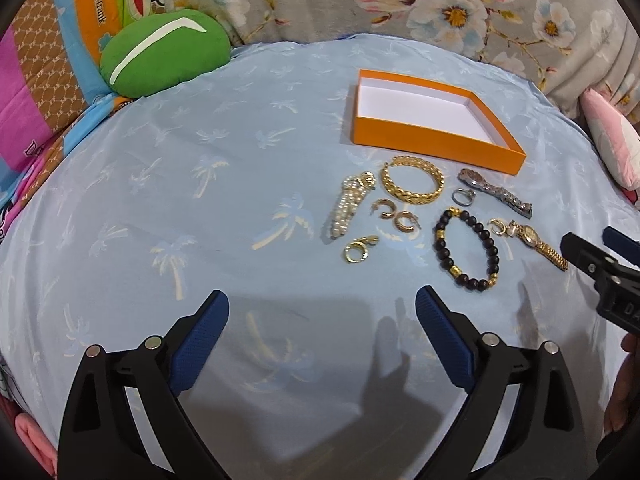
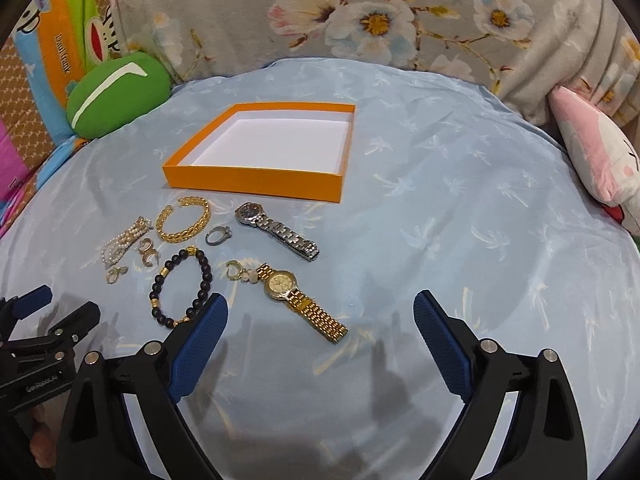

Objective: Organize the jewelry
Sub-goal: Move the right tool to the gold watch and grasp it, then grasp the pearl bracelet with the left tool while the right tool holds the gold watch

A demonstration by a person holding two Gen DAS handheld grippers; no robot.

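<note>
Left wrist view is showing me my left hand-held gripper (image 1: 322, 312) hanging above the blue palm-print bedsheet (image 1: 180, 184) with its blue-padded fingers (image 1: 202, 340) spread wide and holding nothing. The orange box (image 1: 436, 144) is sitting open toward the far edge of the bed, its white inside bare. Just in front of it the jewelry is lying in a loose cluster: a gold braided bangle (image 1: 412, 180), a pearl bracelet (image 1: 350, 206) just left of it, a pair of gold hoop earrings (image 1: 394, 214), another gold earring (image 1: 358, 249) nearer me, a silver ring (image 1: 463, 197), a silver watch (image 1: 494, 192), a black bead bracelet (image 1: 466, 248) and a gold watch (image 1: 538, 242) with a small gold charm (image 1: 500, 227) touching its case. A green cushion (image 1: 164, 50) is resting at the far left corner.

In the right wrist view, my right hand-held gripper (image 2: 320, 312) is hovering with its fingers equally wide apart and gripping nothing, the gold watch's strap lying between and ahead of them and the left finger overlapping the bead bracelet's near edge. A pink plush (image 2: 592, 152) is leaning at the bed's right edge.
</note>
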